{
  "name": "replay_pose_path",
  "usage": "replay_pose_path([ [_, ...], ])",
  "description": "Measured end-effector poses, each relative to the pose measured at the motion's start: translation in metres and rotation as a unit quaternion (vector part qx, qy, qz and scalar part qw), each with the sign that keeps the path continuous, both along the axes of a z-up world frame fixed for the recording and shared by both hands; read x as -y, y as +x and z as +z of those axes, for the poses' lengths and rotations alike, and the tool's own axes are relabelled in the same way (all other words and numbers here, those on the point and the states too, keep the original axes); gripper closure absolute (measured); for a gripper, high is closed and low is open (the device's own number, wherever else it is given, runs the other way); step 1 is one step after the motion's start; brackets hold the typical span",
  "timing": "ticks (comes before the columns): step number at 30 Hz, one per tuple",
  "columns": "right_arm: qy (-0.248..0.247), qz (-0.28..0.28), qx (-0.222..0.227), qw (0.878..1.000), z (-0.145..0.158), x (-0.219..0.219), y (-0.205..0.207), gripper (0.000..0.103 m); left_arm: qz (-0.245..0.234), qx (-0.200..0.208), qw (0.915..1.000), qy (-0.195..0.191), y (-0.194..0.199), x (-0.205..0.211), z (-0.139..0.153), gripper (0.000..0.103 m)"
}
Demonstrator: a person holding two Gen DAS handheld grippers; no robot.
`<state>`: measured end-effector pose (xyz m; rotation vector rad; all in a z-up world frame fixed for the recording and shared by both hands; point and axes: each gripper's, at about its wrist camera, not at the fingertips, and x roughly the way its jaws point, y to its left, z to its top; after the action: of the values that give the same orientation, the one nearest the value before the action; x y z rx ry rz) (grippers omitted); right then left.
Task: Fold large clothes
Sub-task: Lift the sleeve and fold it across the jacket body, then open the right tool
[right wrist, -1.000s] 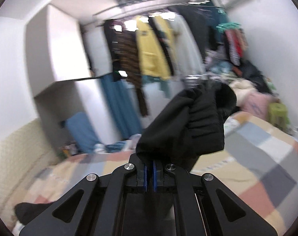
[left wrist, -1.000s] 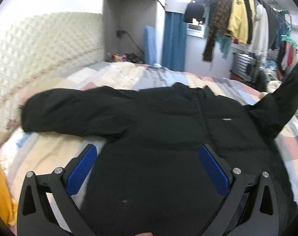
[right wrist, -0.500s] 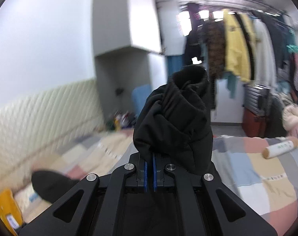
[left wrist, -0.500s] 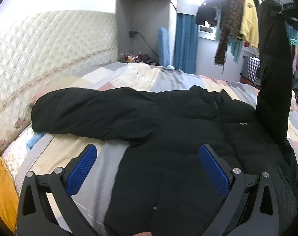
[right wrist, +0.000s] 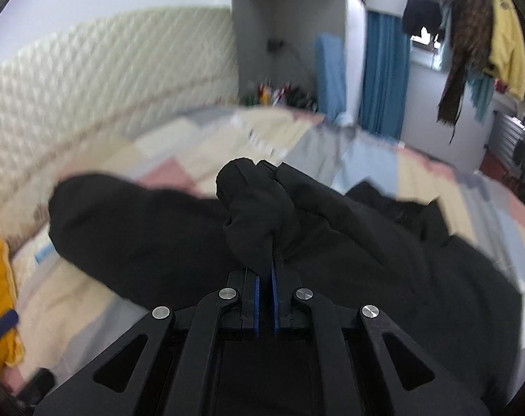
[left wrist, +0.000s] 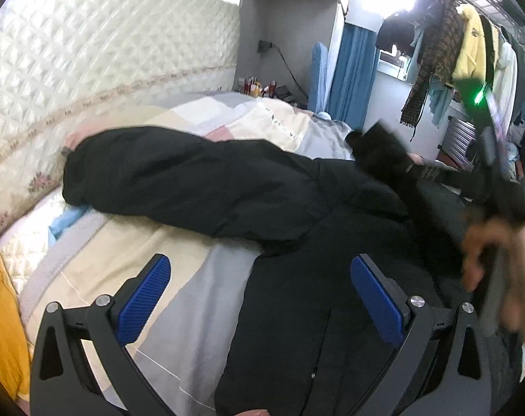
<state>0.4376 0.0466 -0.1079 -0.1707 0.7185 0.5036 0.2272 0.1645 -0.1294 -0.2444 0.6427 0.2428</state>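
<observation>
1. Your right gripper (right wrist: 265, 270) is clamped on the sleeve (right wrist: 259, 208).
2. Your left gripper (left wrist: 259, 298) is wide, holding nothing.
3. The jacket (left wrist: 297, 242) lies on the bed (left wrist: 179, 270); its hem is cut off.
4. Your right hand (left wrist: 498, 260) is blurred.

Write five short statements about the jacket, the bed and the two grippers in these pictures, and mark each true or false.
1. The black jacket lies on the patchwork bedspread. True.
2. The left gripper is clamped on the jacket. False: its jaws stand wide open, holding nothing.
3. The right gripper pinches a sleeve cuff. True.
4. The other sleeve hangs off the bed. False: it lies spread out toward the quilted headboard.
5. Clothes hang on a rail in the background. True.
</observation>
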Motion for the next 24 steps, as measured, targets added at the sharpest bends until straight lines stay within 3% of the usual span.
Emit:
replay_pose_path([
  [5, -0.021, -0.003, -0.033, 0.999, -0.054, -0.017, 0.007, 0.097, -0.003, -0.010, 0.9999, -0.006, 0.006, -0.002, -0.010, 0.000],
  [11, -0.024, -0.016, -0.050, 0.998, -0.082, -0.014, 0.014, 0.095, -0.011, -0.018, 0.9998, -0.006, 0.011, 0.000, -0.019, 0.000],
  [13, -0.027, -0.014, -0.045, 0.999, -0.080, -0.016, 0.011, 0.089, -0.012, -0.021, 0.9997, -0.009, 0.012, -0.001, -0.021, 0.000],
  [17, -0.023, -0.003, -0.031, 0.999, -0.065, -0.016, 0.004, 0.050, -0.016, -0.023, 0.9995, -0.015, 0.012, -0.002, -0.021, 0.000],
  [24, -0.003, 0.007, -0.003, 1.000, -0.017, 0.008, -0.012, 0.049, -0.028, -0.017, 0.9994, -0.010, 0.008, 0.005, -0.017, 0.000],
])
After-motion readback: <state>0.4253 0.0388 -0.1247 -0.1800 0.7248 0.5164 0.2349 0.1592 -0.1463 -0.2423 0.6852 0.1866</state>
